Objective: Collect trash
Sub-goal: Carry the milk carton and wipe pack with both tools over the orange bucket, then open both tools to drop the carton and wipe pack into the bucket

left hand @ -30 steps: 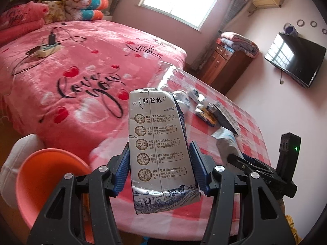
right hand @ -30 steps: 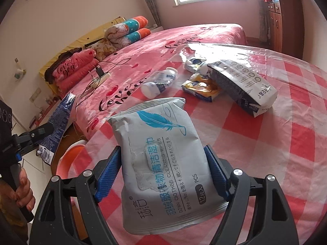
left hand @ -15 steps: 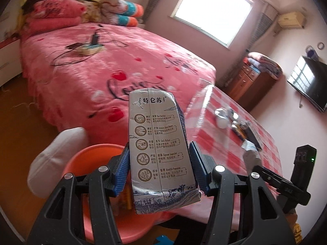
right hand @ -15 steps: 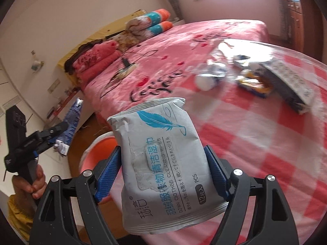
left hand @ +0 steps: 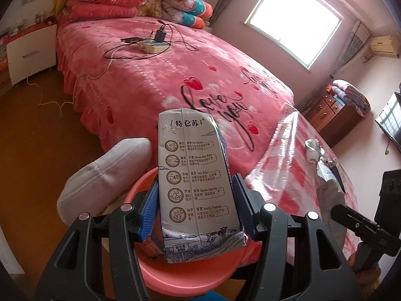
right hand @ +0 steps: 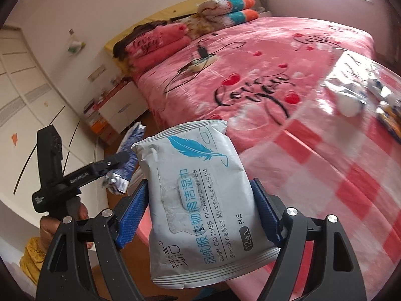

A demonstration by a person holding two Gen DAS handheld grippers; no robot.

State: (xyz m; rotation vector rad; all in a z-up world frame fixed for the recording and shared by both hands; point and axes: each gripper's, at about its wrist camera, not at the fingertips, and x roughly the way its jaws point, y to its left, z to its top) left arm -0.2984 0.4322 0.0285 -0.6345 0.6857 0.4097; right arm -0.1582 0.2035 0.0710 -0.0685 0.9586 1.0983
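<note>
Since the round salmon-pink plastic basin (left hand: 190, 273) serves as the bin, left gripper (left hand: 195, 210) fingers clamp the flattened grey milk carton (left hand: 195, 183) upright right above it; right gripper (right hand: 198, 213) fingers pinch the white wet-wipes pack (right hand: 200, 200) beside that basin, off the checked counter (right hand: 351, 175).

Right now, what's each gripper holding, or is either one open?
Left gripper: shut on the milk carton.
Right gripper: shut on the wet wipes pack.
</note>
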